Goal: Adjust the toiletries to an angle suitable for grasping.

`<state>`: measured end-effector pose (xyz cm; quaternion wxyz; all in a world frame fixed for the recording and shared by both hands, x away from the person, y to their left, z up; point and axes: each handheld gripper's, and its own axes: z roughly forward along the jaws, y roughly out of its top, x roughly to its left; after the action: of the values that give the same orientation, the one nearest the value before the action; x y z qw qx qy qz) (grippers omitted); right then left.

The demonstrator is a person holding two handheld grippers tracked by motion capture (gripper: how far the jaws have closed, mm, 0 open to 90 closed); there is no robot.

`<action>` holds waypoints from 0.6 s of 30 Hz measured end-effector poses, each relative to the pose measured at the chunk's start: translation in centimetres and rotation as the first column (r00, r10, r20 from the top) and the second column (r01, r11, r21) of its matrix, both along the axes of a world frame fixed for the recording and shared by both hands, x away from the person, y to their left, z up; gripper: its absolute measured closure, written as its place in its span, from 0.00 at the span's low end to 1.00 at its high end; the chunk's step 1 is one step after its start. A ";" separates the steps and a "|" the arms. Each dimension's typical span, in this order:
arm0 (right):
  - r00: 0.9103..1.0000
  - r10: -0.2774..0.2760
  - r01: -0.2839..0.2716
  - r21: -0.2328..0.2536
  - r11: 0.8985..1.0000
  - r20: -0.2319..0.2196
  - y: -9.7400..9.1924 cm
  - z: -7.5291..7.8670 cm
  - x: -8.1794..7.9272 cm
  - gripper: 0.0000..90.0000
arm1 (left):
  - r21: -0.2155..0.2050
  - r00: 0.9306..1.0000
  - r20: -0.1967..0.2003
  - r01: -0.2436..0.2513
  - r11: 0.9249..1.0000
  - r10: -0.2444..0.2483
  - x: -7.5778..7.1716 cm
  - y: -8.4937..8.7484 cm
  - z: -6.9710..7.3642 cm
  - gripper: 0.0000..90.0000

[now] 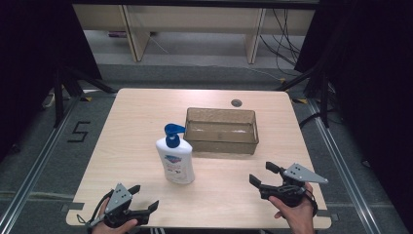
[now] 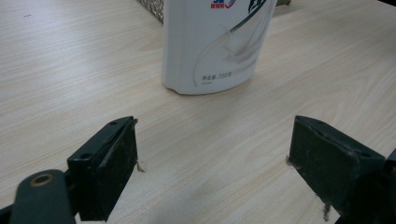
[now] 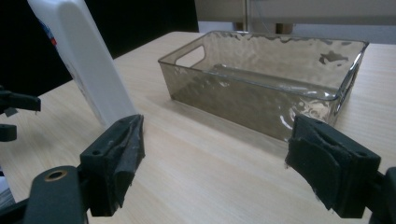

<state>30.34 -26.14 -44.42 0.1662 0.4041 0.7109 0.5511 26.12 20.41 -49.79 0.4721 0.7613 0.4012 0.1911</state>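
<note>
A white pump bottle (image 1: 175,158) with a blue pump head stands upright in the middle of the wooden table (image 1: 131,122). In the left gripper view the bottle (image 2: 210,46) is straight ahead, a short way beyond the jaws. My left gripper (image 1: 146,196) (image 2: 212,154) rests near the front left edge, open and empty. My right gripper (image 1: 260,172) (image 3: 215,154) is at the front right, open with nothing between its jaws. It faces the gap between the bottle (image 3: 88,70) and a clear smoky plastic bin (image 3: 233,98). The bin (image 1: 221,145) lies empty just behind and right of the bottle.
A round cable hole (image 1: 236,103) sits near the table's far edge. Black stands (image 1: 63,87) flank the table on the floor, and wooden furniture legs (image 1: 136,34) stand beyond. The other gripper's jaw tips (image 3: 14,102) show at the left edge of the right gripper view.
</note>
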 end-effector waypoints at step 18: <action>0.989 0.136 -0.136 -0.005 0.991 0.059 3.9 2.9 1.6 0.26 | -0.006 1.000 0.011 -0.003 1.000 0.003 0.0 0.0 0.0 0.16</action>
<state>31.90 -22.22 -41.50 0.1492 0.3382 0.7319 0.5725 26.16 20.43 -49.78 0.4761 0.7584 0.4003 0.1948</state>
